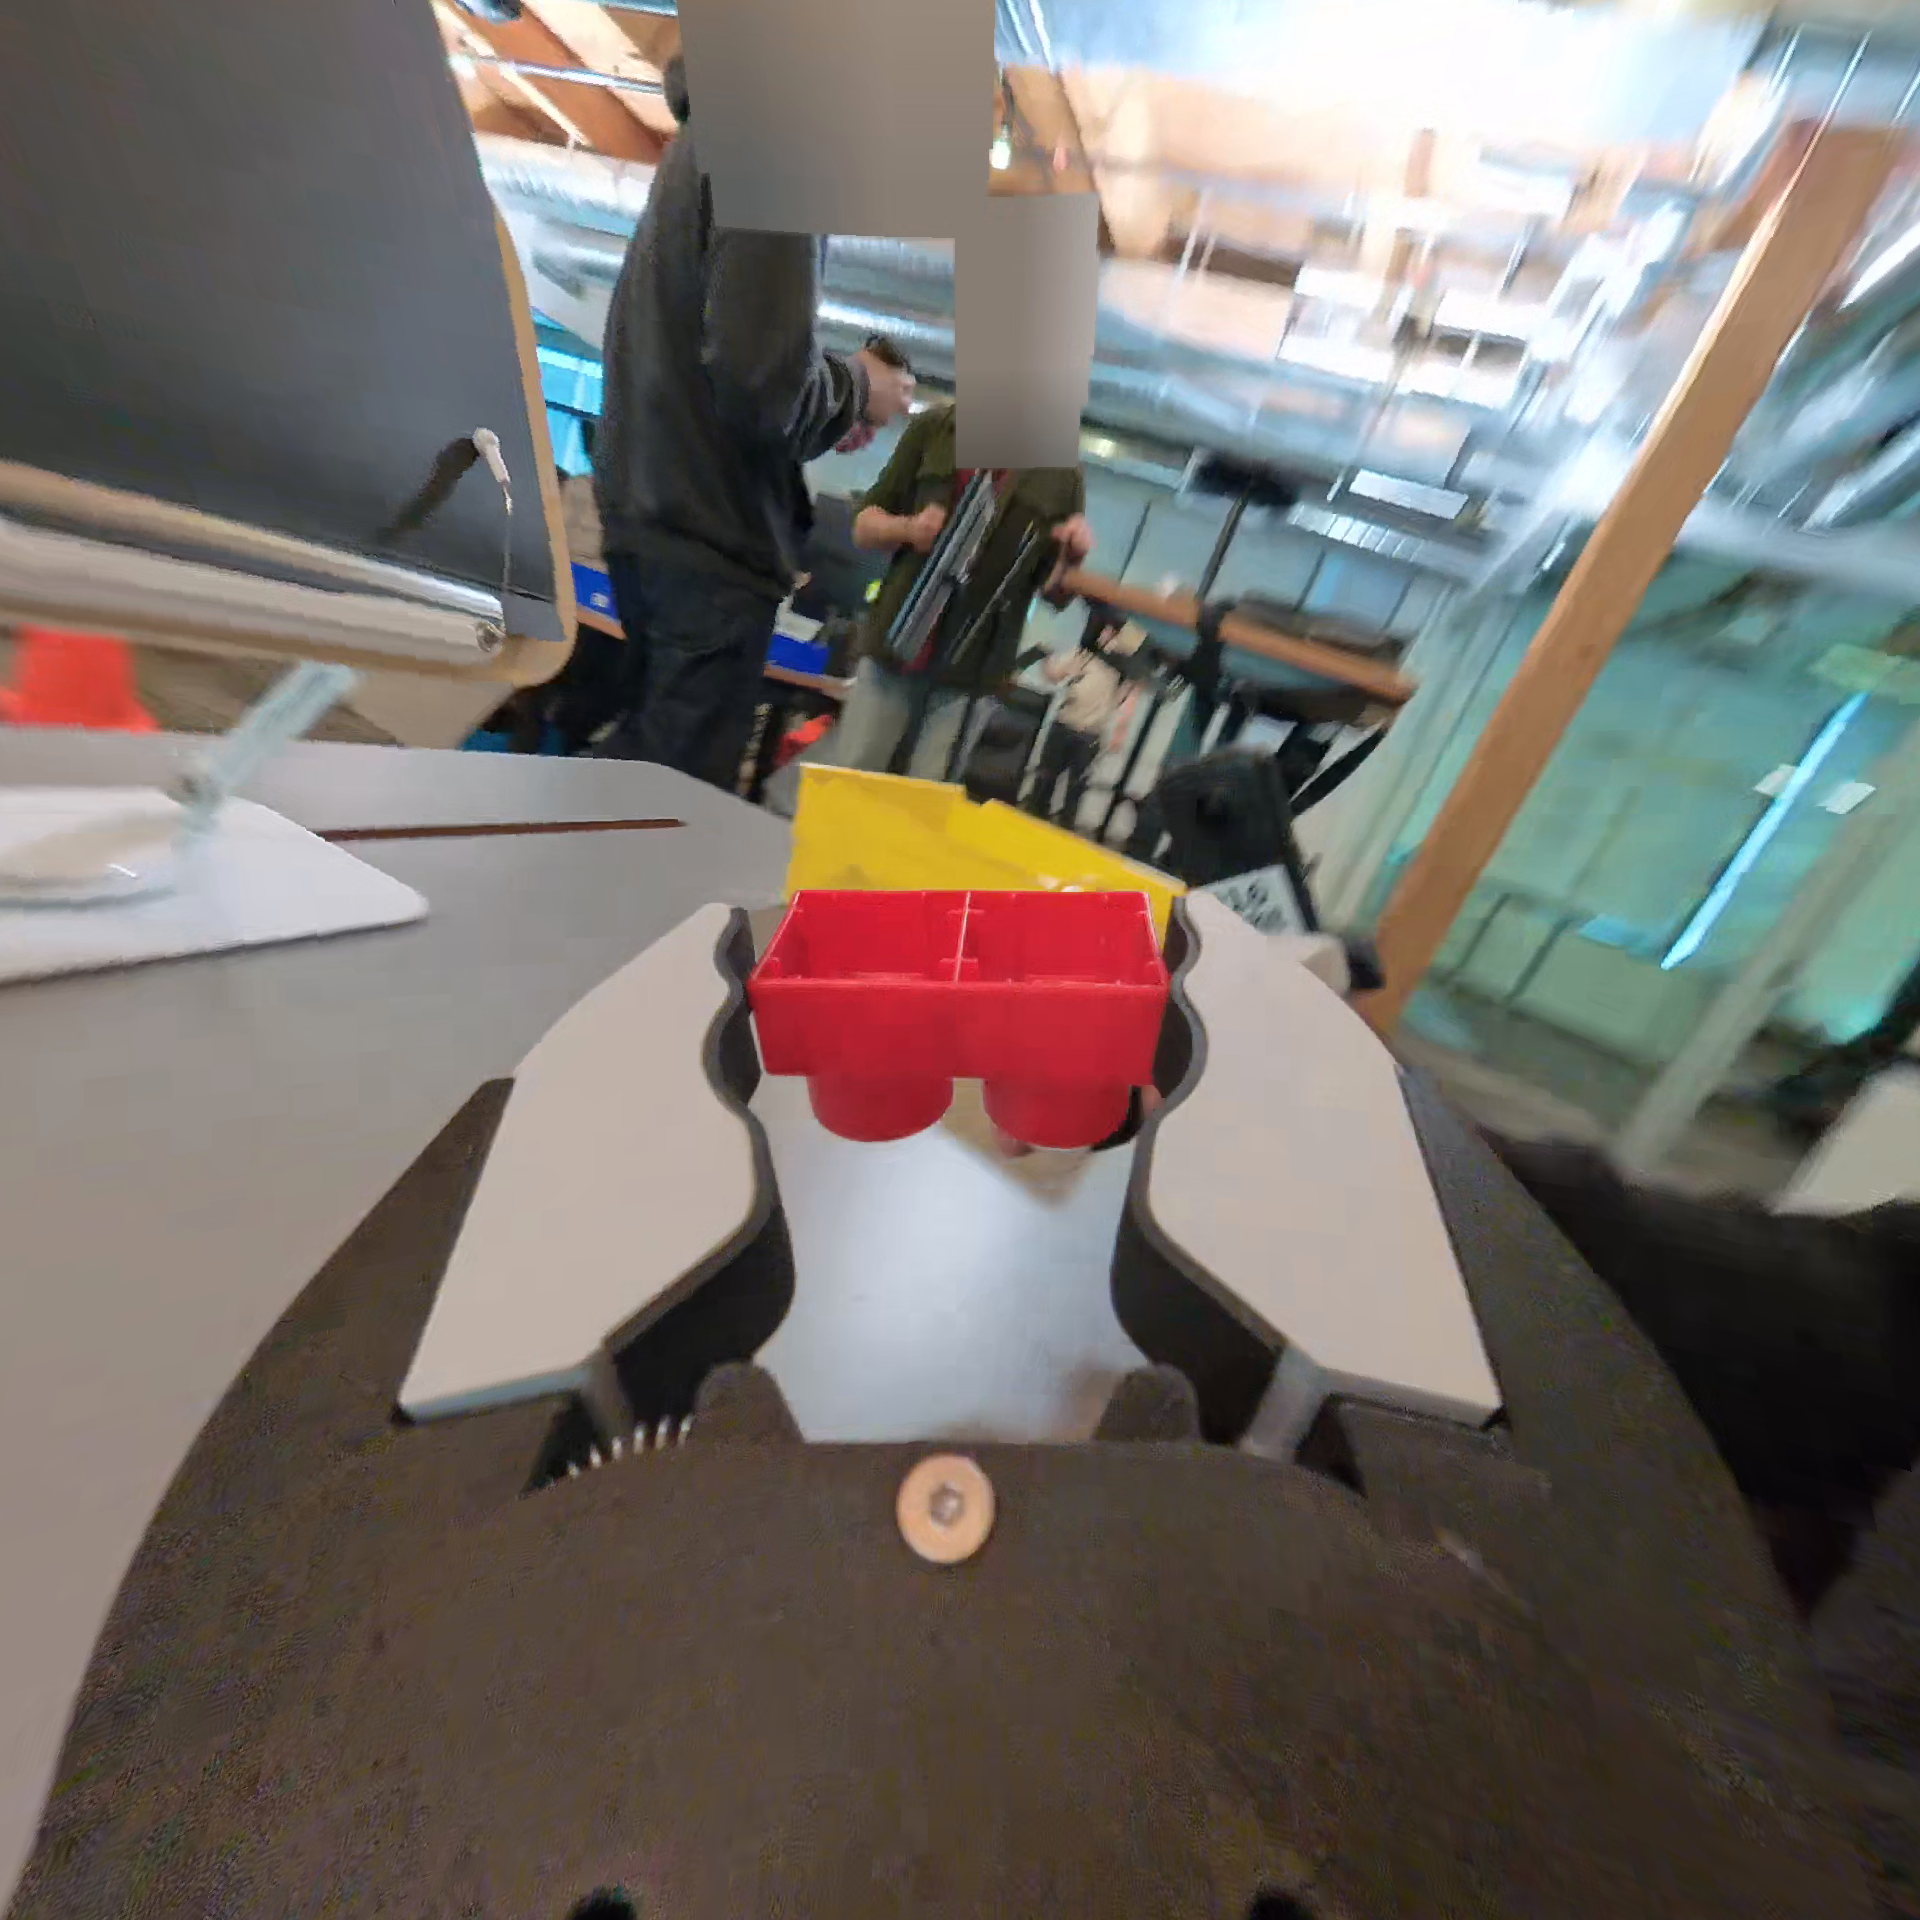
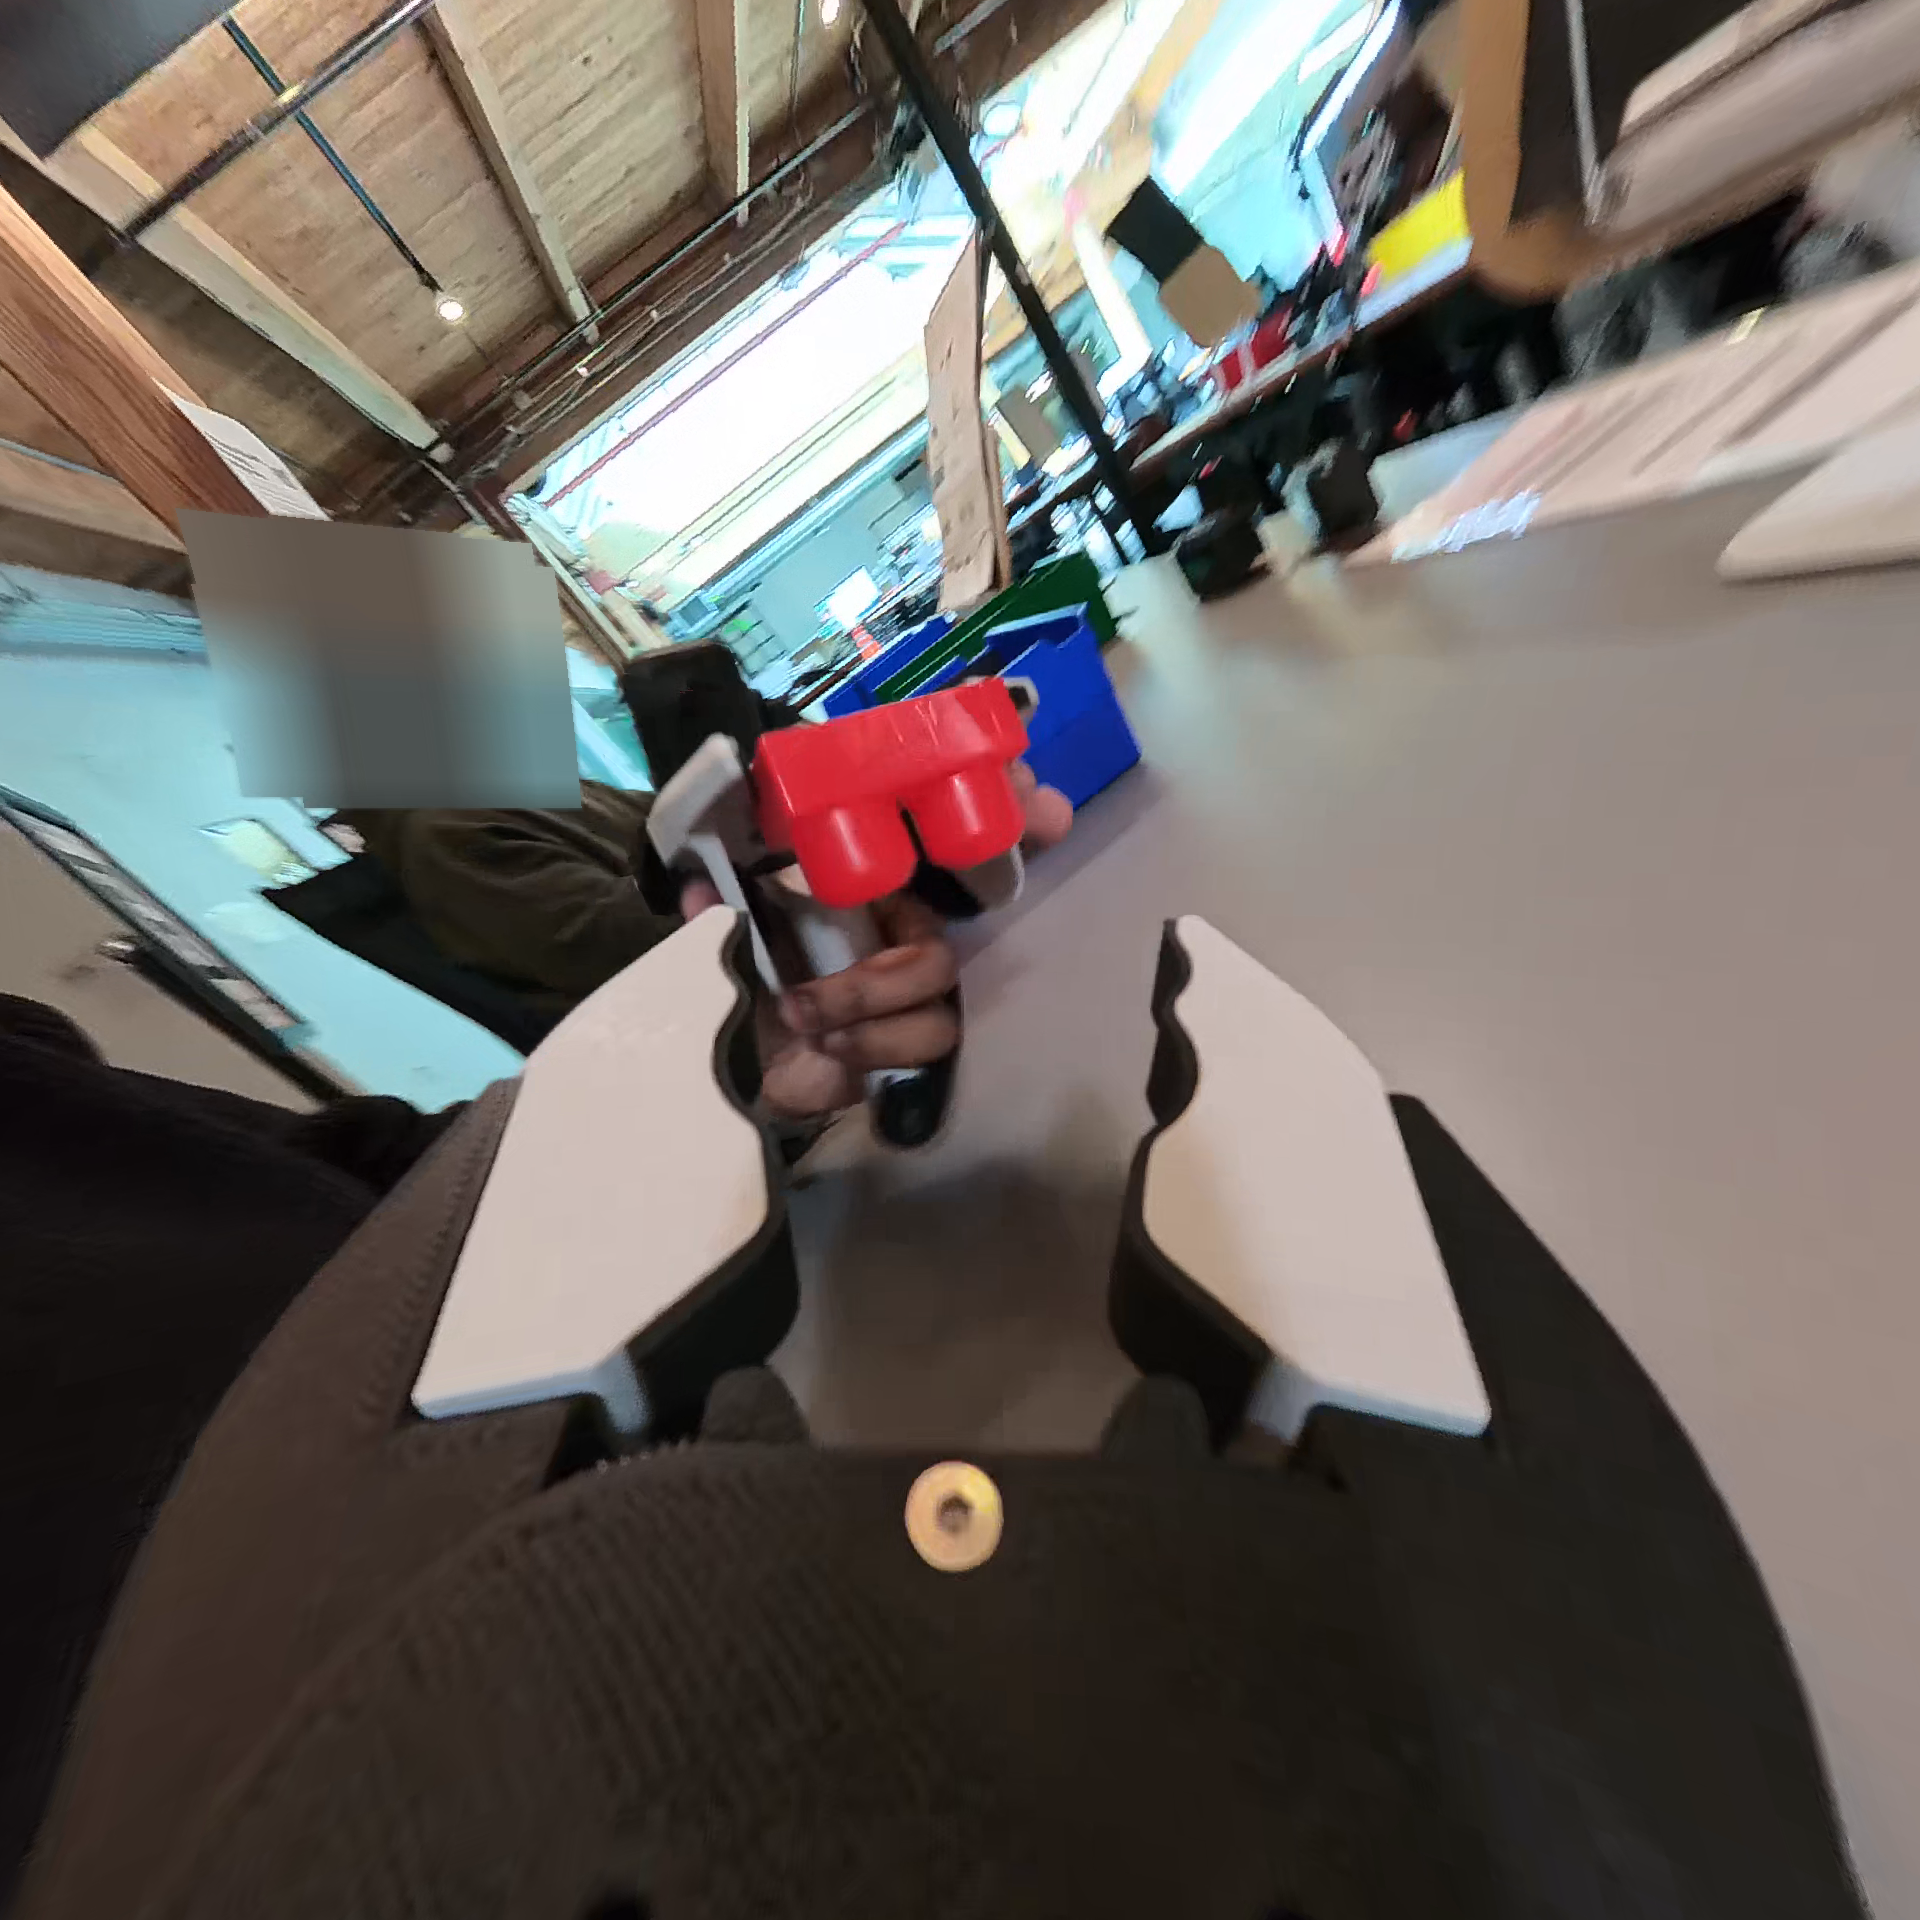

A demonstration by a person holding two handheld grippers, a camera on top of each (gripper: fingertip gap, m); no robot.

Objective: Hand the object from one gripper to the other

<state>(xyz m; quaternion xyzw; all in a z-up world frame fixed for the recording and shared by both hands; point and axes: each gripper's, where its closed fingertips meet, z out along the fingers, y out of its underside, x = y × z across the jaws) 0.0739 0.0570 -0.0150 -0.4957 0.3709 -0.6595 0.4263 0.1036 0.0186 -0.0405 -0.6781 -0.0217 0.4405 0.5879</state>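
The left gripper (image 1: 961, 997) grasps a red moulded-plastic building block with two round studs (image 1: 958, 997), pinched at its short ends between the white fingertips, hollow underside up and studs pointing down, lifted clear of the surface. The right gripper (image 2: 951, 997) is released: its white fingers (image 2: 1236, 1060) stand apart with nothing between them, and in the right wrist view the block (image 2: 894, 800) sits ahead of the tips and a little to their left, not yet between them.

To do the handover well, the right gripper probably needs to advance and shift left until the block lies squarely between its fingers. Since the left fingers cover the short ends, the right fingers should close on free faces, likely the long sides or the studs. The left should let go only once the right pair is clamped; a release too soon would likely drop the block. The hand (image 2: 852, 1029) gripping the left tool's handle sits just below the block, so the approach should stay above it.

Beneath both grippers lies a pale grey matte surface (image 2: 1455, 935). Beyond the left fingertips stands a yellow plastic bin (image 1: 935, 831); beyond the right fingertips sits a blue plastic crate (image 2: 1070, 696). The room is a workshop with timber ceiling beams, and people stand in the background.
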